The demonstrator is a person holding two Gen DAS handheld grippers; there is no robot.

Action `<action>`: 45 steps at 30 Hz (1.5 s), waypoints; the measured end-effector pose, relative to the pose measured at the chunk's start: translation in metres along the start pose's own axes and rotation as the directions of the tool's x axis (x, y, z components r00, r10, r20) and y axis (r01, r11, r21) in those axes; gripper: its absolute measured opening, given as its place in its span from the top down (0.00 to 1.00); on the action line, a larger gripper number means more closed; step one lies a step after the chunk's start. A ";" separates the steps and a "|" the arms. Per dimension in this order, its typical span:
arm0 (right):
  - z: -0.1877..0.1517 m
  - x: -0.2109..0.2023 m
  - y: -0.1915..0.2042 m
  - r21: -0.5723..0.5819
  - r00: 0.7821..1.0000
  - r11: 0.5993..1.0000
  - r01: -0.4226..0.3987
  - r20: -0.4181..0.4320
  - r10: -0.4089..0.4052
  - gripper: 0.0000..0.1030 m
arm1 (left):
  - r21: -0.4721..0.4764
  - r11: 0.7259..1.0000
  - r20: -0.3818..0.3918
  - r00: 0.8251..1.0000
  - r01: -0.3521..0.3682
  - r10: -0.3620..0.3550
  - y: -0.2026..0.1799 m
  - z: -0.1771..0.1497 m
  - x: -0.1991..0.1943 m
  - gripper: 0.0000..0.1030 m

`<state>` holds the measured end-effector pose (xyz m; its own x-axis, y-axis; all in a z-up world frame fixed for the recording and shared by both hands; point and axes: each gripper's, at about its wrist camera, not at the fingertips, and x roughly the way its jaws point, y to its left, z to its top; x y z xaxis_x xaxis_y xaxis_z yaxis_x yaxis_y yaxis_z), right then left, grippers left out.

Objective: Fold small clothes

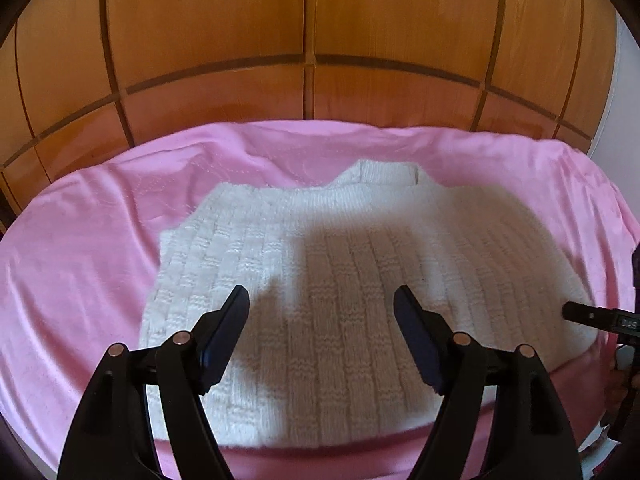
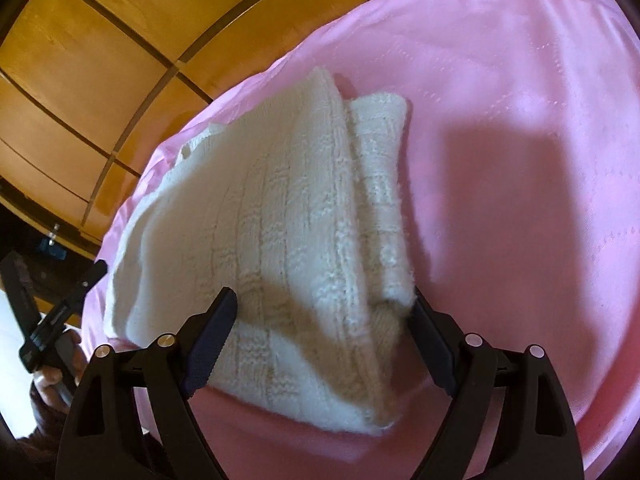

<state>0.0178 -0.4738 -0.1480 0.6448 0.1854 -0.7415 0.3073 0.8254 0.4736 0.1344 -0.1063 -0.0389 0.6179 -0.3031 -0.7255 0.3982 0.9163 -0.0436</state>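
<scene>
Behind the left gripper [image 1: 322, 300], both of its black arms run out past the bottom edge of the view. Off to its right, only a dark tip of the right gripper [image 1: 576, 312] pokes in from the edge. Under the white knitted sweater [image 1: 320, 264] the pink bedsheet [image 1: 80, 248] is covered, and the sweater's sleeves are tucked out of sight. To the left of the right gripper [image 2: 324, 312], a hand [image 2: 52, 380] shows only in part, dark and blurred. The wooden wardrobe [image 1: 304, 40] is cut off above.
</scene>
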 end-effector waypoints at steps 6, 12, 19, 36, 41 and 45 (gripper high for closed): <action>0.001 0.005 0.009 -0.007 0.999 1.000 -0.021 -0.032 0.021 0.57 | -0.030 0.999 0.003 1.000 0.011 -0.011 0.007 -0.005 -0.006 0.28; 0.003 0.009 0.017 -0.003 0.997 1.000 -0.024 -0.067 0.024 0.68 | -0.048 0.999 -0.011 1.000 0.007 -0.008 0.013 -0.013 -0.003 0.28; 0.007 -0.004 0.035 -0.035 0.999 0.999 -0.005 -0.045 0.004 0.80 | -0.063 0.998 -0.096 0.995 0.001 -0.007 0.026 -0.028 0.022 0.30; 0.042 0.003 0.251 -0.328 0.949 0.892 -0.312 -0.054 0.312 0.84 | -0.389 0.868 -0.048 0.934 0.309 -0.354 0.121 -0.044 0.018 0.45; 0.016 0.066 0.318 -0.426 0.936 0.834 -0.349 -0.189 0.295 0.84 | -0.462 0.831 0.000 0.936 0.311 -0.351 0.167 -0.055 0.002 0.45; -0.022 0.112 0.343 -0.484 0.935 0.808 -0.334 -0.276 0.221 0.84 | -0.524 0.785 0.050 0.933 0.329 -0.358 0.199 -0.064 -0.009 0.45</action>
<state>0.1805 -0.1579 -0.0788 0.4780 0.5035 -0.7198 -0.3062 0.8635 0.4006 0.1650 0.0955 -0.0851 0.4674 -0.6234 -0.6268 0.1609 0.7572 -0.6331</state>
